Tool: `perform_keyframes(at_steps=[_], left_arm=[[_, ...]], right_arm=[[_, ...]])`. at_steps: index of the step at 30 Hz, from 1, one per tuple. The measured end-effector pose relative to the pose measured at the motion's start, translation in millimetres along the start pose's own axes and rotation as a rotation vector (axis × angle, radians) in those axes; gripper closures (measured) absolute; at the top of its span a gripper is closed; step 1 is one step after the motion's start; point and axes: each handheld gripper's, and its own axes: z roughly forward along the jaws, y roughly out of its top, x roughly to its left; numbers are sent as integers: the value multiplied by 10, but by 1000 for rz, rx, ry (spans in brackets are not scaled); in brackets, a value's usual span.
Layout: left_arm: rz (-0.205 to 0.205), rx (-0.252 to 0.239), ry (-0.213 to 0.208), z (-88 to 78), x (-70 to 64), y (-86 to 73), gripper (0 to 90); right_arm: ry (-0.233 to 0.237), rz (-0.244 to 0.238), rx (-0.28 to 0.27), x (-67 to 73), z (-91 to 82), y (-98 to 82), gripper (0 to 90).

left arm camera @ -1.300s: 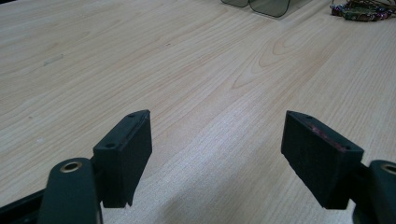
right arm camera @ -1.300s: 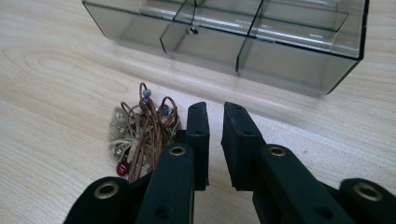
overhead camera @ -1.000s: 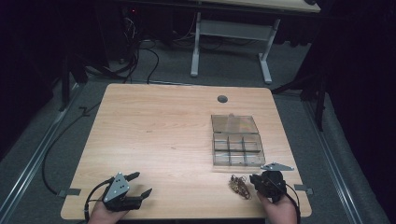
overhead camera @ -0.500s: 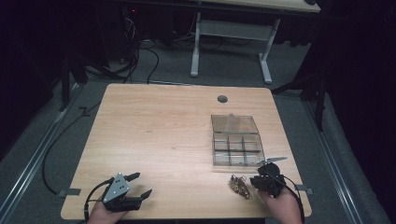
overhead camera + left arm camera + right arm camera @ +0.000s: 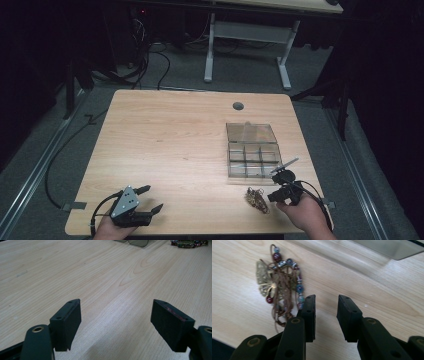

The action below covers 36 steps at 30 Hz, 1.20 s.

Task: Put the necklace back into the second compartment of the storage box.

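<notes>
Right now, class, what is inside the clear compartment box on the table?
The box lies open, its lid flat behind it. Through the clear walls the compartments show bare wood, nothing inside as far as the high view tells. The beads lie outside, beside the right gripper.

table [image 5: 170,145]: pale wood-grain top, smooth, with a soft satin sheen
compartment box [image 5: 252,150]: clear, smoke-tinted plastic, glossy, its lid see-through
beaded bracelet tangle [image 5: 280,282]: brown cord, rough and matt; glossy round beads in dark red and blue-green; a dull gold-coloured charm, probably metal, though the close view is blurred
left gripper [image 5: 116,325]: matt black plastic jaws, the pad faces flat and finely textured like foam or rubber; brass-coloured metal rivets
right gripper [image 5: 325,315]: the same matt black plastic, screw holes along its pads
floor [image 5: 320,100]: grey carpet, rough and matt
</notes>
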Motion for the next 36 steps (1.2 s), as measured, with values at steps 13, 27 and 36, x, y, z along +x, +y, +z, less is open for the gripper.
perform_keyframes(at_steps=[13,27,36], left_arm=[[-4,3,-1,2,4,0,245],[4,6,-9,6,0,2,245],[6,8,-11,6,0,2,245]], right_arm=[[26,-37,1,148,-244,157,659],[87,-53,66,286,59,268,474],[88,-49,87,256,185,267,638]])
